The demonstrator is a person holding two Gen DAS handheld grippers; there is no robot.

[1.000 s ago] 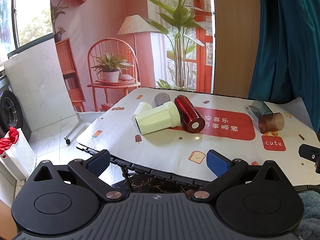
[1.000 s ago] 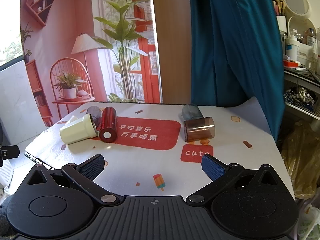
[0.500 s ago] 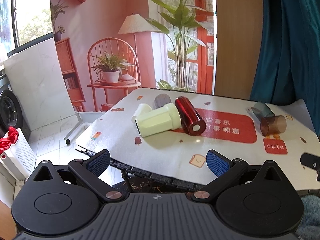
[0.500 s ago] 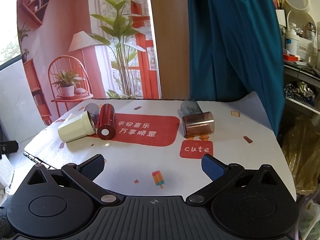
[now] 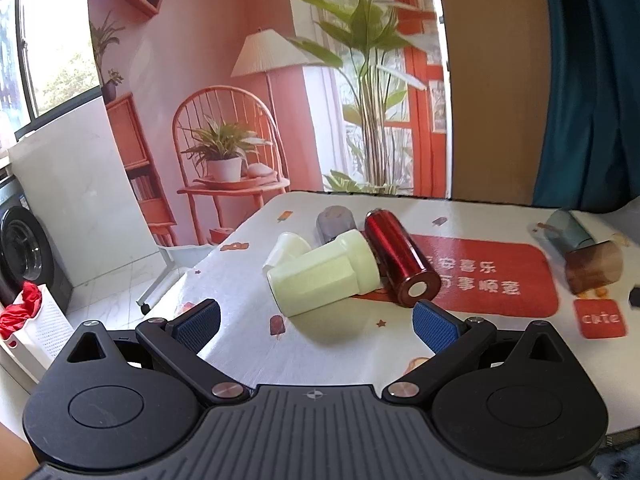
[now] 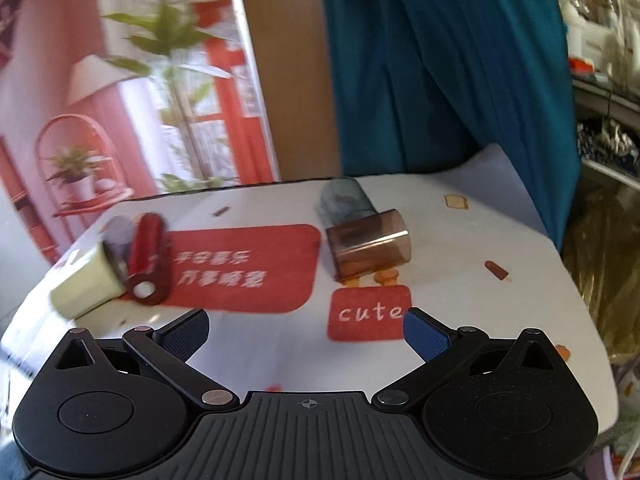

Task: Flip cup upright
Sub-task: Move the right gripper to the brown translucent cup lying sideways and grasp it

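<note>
Several cups lie on their sides on the patterned tablecloth (image 5: 340, 344). In the left wrist view a pale green cup (image 5: 324, 278), a red cup (image 5: 400, 262), a small white cup (image 5: 286, 250) and a grey cup (image 5: 336, 220) lie clustered just ahead of my left gripper (image 5: 316, 320), which is open and empty. In the right wrist view a brown translucent cup (image 6: 368, 246) and a blue-grey cup (image 6: 346, 198) lie ahead of my right gripper (image 6: 306, 330), open and empty. The green cup (image 6: 86, 284) and red cup (image 6: 146, 256) show at its left.
The table's left edge (image 5: 224, 256) drops to a tiled floor. A teal curtain (image 6: 440, 68) hangs behind the table. A cluttered shelf (image 6: 600, 52) stands at the right. A red "cute" patch (image 6: 368, 312) is printed on the cloth.
Both grippers have moved forward over the table towards the cups. The right one has also swung right, blurring its view. Both stay open.
</note>
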